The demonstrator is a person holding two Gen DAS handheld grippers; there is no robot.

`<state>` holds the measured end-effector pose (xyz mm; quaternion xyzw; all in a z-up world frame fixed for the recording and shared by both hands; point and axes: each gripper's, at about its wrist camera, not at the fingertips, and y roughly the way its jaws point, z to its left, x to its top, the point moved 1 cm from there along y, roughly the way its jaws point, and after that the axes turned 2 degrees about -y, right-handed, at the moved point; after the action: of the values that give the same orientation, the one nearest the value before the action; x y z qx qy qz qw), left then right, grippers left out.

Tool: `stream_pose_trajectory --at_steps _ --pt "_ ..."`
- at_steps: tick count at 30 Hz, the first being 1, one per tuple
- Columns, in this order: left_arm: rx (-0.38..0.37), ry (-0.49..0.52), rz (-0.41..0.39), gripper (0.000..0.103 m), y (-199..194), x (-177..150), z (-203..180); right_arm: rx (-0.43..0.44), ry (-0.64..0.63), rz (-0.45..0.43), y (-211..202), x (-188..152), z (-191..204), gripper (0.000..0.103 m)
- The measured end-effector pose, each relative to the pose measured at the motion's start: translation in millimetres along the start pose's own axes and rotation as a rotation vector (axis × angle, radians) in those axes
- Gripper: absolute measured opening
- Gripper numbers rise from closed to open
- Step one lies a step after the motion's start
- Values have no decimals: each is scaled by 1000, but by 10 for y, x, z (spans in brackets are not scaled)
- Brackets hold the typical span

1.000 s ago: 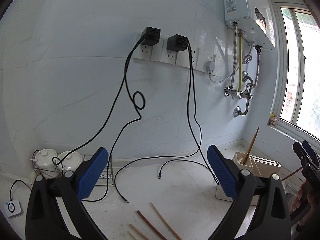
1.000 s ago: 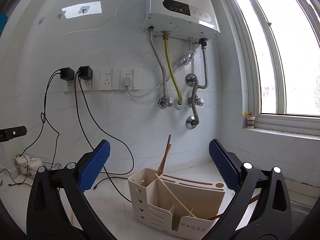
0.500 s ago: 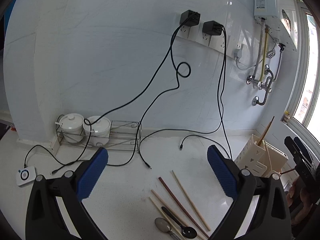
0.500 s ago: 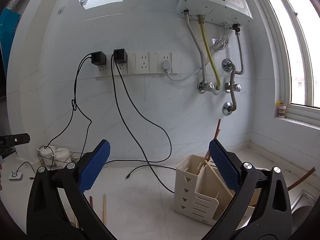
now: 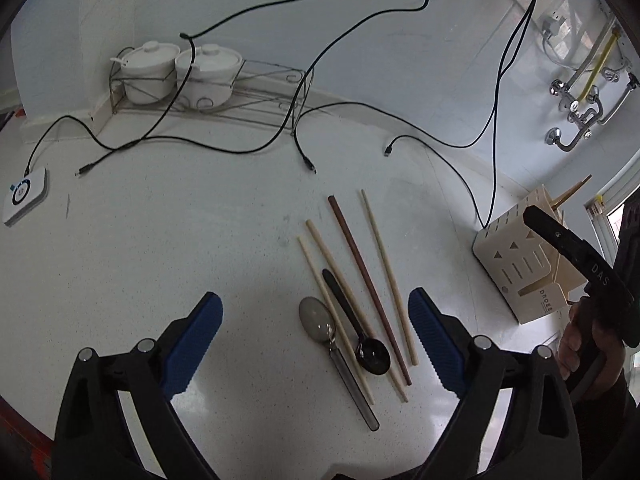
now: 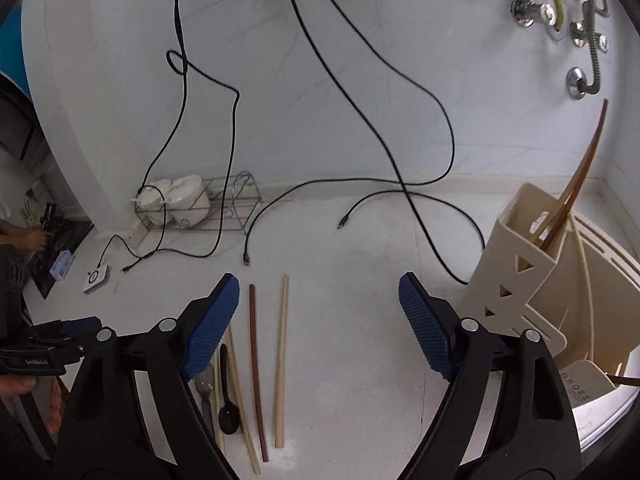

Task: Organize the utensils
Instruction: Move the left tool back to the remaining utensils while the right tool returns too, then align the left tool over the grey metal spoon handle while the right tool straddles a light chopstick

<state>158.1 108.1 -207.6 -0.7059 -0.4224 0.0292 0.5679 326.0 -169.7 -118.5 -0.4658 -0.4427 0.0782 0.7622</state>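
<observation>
The white worktop (image 5: 160, 240) is seen below both grippers. At far right the cream utensil holder (image 6: 532, 280) is stood, lettered "DROEE", with brown chopsticks (image 6: 576, 184) leaned inside. Loose chopsticks (image 5: 360, 272), a black spoon (image 5: 360, 328) and a metal spoon (image 5: 320, 324) are laid side by side centrally. The left gripper (image 5: 316, 332) and right gripper (image 6: 320, 324) are held wide, fingers closing, nothing gripped.
</observation>
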Motion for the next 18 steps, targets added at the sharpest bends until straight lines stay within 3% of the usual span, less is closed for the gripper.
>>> stream_pose_trajectory --at_steps 2,7,18 --pt "-7 -30 56 89 103 -49 20 20 -1 72 161 -15 10 65" --pt "-13 -91 148 86 295 -167 79 64 -35 216 480 -82 115 60" --pt "-14 -178 220 79 471 -275 182 109 -72 393 868 -238 218 40"
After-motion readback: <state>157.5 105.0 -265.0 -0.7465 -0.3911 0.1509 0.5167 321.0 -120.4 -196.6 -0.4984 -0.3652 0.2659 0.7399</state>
